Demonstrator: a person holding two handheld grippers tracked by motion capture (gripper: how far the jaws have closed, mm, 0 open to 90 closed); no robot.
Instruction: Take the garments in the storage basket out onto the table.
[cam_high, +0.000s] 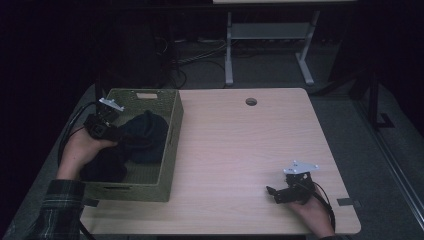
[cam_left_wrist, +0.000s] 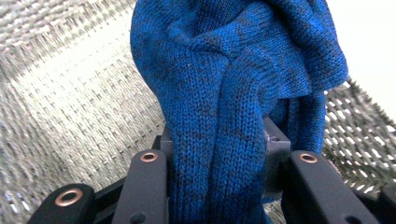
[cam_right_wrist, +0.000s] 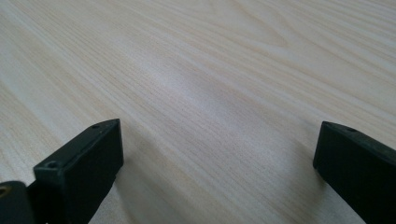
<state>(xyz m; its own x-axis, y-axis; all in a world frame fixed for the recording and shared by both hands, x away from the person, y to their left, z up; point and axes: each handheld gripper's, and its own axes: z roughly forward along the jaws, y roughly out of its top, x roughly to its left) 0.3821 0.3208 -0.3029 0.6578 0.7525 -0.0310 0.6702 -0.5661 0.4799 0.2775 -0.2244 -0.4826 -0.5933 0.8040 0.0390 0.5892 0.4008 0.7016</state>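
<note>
- Left gripper (cam_high: 107, 131) inside basket (cam_high: 170, 150) at table's (cam_high: 240, 150) left end, jaws clamped on a bunched fold of blue knit (cam_left_wrist: 224, 93).
- Knit sits between the pads in the left gripper view, gathered into a thick rope that rises up and away from the fingers; its long axis runs along the jaws' own line.
- In the high view the knit (cam_high: 145, 137) is a dark heap; peak just right of the gripper, rest sagging to the basket floor toward the person.
- Key relation: the bulk hangs below and right of the grip, so a lift likely needs to go well up before the tail clears the basket wall.
- Right gripper (cam_high: 280, 192) rests low on bare table, near right corner, well apart from basket; jaws wide, nothing between them.
- Left hand nearer by far; right one idle, free to take the loose end.
</note>
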